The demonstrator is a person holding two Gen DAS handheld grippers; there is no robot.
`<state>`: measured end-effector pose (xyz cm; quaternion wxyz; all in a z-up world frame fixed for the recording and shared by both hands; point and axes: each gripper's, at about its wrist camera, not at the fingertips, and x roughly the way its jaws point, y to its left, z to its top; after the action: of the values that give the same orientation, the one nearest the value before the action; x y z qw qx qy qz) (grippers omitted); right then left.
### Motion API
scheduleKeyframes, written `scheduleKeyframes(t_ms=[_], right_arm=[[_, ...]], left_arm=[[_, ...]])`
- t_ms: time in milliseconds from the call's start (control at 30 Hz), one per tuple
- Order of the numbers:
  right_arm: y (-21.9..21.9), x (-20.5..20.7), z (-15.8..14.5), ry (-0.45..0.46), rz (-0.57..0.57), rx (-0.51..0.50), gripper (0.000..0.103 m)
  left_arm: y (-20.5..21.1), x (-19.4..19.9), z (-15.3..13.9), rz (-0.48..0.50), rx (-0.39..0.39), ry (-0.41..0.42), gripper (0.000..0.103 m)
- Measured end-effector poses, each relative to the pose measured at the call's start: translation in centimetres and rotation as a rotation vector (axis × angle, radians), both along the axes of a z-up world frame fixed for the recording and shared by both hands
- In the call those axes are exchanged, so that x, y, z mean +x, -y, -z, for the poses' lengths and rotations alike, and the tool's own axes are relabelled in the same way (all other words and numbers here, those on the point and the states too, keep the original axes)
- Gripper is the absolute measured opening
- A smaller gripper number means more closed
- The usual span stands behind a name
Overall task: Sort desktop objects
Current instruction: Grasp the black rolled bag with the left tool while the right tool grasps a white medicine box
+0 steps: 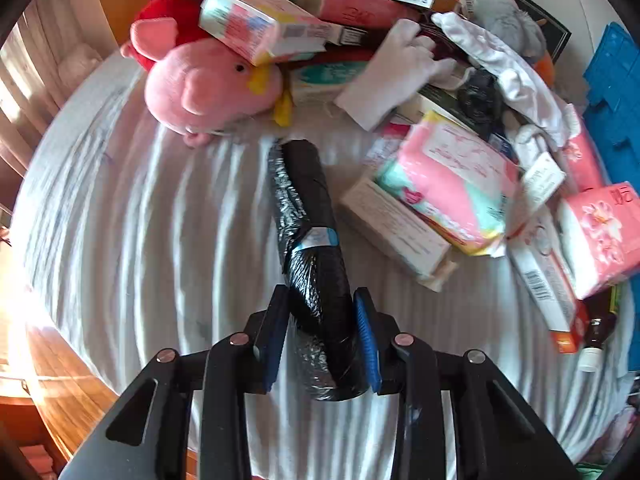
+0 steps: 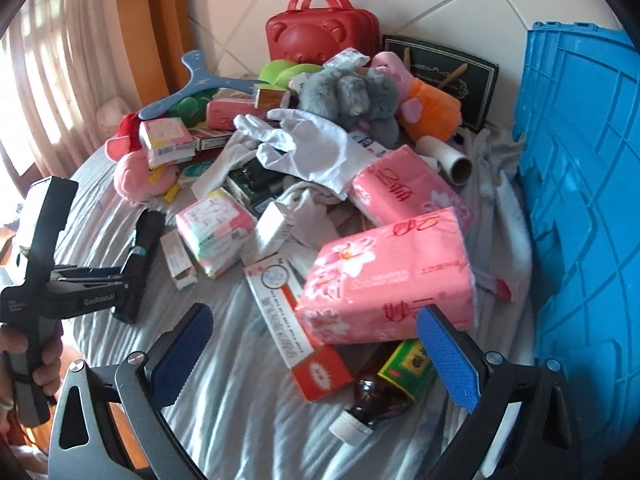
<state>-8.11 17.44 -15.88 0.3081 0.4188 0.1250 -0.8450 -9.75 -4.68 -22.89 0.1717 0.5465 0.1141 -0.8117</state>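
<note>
**Left gripper clamped on the bin-bag roll; right one open above the pile**

Left wrist view: the left gripper [image 1: 322, 336] has its blue pads pressed to either side of the near end of a black roll of bin bags [image 1: 308, 232], which lies on the white cloth [image 1: 132, 220] just left of the clutter. The roll looks light and soft. Its film is glossy and crinkled, so it is likely slippery and may squash under pressure. A hold nearer the middle, by the paper band [image 1: 316, 238], would probably balance better. The pink plush pig [image 1: 208, 84] lies beyond the roll's far end.

Right wrist view: the right gripper [image 2: 316, 356] has its jaws wide apart with nothing between them, over a brown bottle [image 2: 374, 400] and a pink tissue pack [image 2: 388, 280]. Only this view shows the blue crate [image 2: 580, 200] at right, the red case [image 2: 320, 32] at the far side, and the person's hand [image 2: 36, 360] on the left tool. The pad contact itself shows only in the left view.
</note>
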Motion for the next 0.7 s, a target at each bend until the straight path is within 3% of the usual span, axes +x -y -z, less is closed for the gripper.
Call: scheduleKeyframes(t_ms=[67,200,267,333,400,700], right_arm=[[1.0,0.3,0.2,0.026,-0.026,-0.009,0.103],[3.9,0.9,0.7,0.093,-0.106,-0.040,0.102],[5.3,1.0,1.0,0.108,-0.128,-0.043,0.095],[7.2,0.8,1.8,0.137,-0.148,-0.042,0.073],[8.9,0.6,2.8,0.170,-0.166,-0.043,0.061],[15.9,0.2,7.5,0.223,-0.231,0.012,0.054]], left_arm=[[1.4,-0.1,0.5,-0.013,-0.024,0.023,0.030],[3.5,0.0,1.5,-0.050,0.021,0.042,0.030],[4.2,0.1,1.4,-0.058,0.045,0.025,0.030],[4.6,0.0,1.3,-0.045,0.058,0.018,0.030],[4.9,-0.1,1.2,-0.027,0.057,0.014,0.030],[4.4,0.8,1.0,0.080,0.022,-0.001,0.030]])
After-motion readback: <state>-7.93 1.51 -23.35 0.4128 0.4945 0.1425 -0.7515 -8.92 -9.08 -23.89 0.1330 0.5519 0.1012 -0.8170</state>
